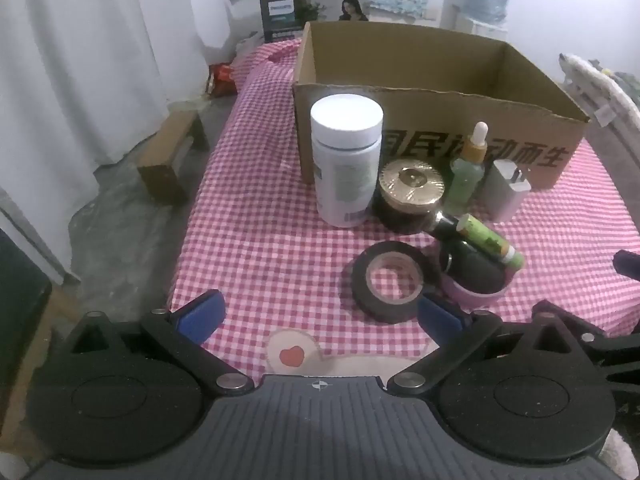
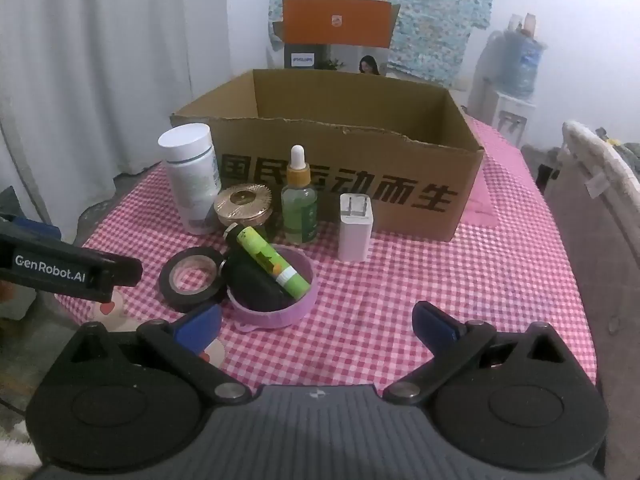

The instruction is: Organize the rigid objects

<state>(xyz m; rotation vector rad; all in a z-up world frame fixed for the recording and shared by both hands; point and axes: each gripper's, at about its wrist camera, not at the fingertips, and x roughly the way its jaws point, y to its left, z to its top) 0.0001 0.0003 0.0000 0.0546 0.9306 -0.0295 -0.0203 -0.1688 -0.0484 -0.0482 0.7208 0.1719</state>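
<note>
Left wrist view: we hold the left gripper (image 1: 318, 316) low over the checked tablecloth (image 1: 260, 240), jaws spread wide with nothing between them. Ahead stands the open cardboard box (image 1: 436, 120). In front of its near wall we note a row: white bottle (image 1: 346, 160), gold-lidded jar (image 1: 411, 196), green dropper bottle (image 1: 468, 168), white charger (image 1: 506, 192). Nearer us lies the black tape roll (image 1: 390, 280), flat, just beside the right blue pad, touching a pink bowl (image 1: 478, 286) that carries a green tube (image 1: 490, 242) and a dark object. Right wrist view: the right gripper (image 2: 316, 326) is likewise wide apart and empty, hovering over the cloth near the pink bowl (image 2: 280, 312). The left gripper's arm enters at the left edge beside the tape roll (image 2: 192, 280). The box (image 2: 340, 168) interior is not visible to us.
</note>
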